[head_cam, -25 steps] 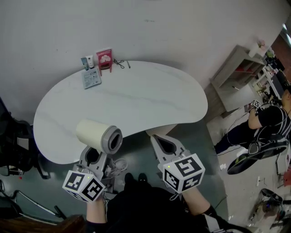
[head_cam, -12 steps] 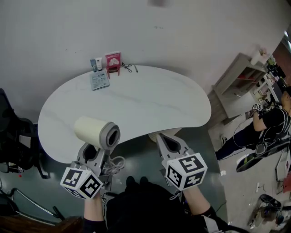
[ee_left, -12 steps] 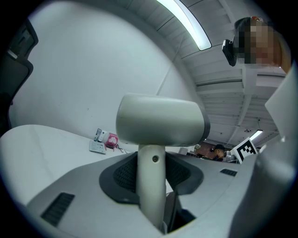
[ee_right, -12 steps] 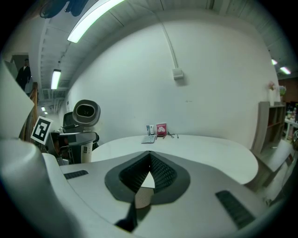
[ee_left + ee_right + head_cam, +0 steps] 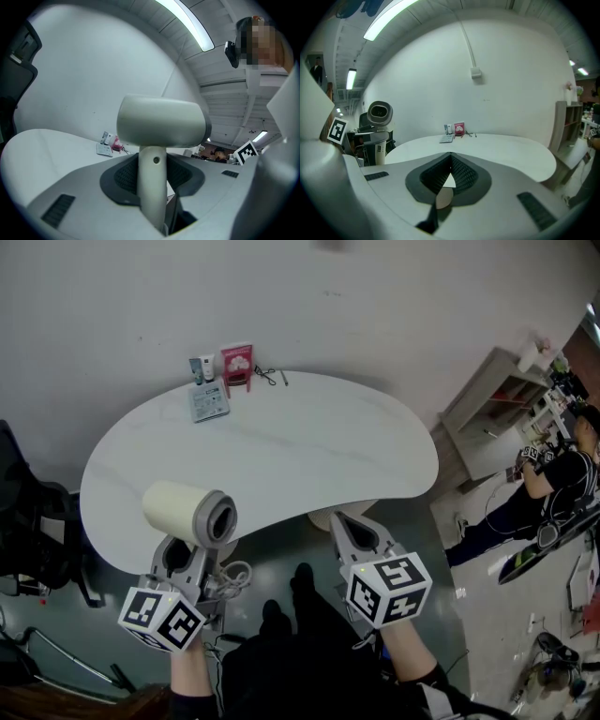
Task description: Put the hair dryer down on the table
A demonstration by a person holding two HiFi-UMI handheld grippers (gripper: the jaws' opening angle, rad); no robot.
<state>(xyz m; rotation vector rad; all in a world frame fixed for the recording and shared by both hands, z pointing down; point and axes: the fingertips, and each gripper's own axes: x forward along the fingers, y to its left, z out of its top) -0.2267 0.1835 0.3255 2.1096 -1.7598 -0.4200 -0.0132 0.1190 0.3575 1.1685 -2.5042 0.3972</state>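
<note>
Bright strip light point(image 5: 188, 23); fisheye edges dark, perhaps soft.

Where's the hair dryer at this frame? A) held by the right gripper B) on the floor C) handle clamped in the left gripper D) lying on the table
C: the left gripper view shows the handle of the hair dryer pinched between the jaws of the left gripper, body upright above them; the right gripper is shut on nothing.

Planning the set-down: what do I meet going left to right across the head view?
hair dryer, held in the left gripper → right gripper → shelf unit → person
</note>
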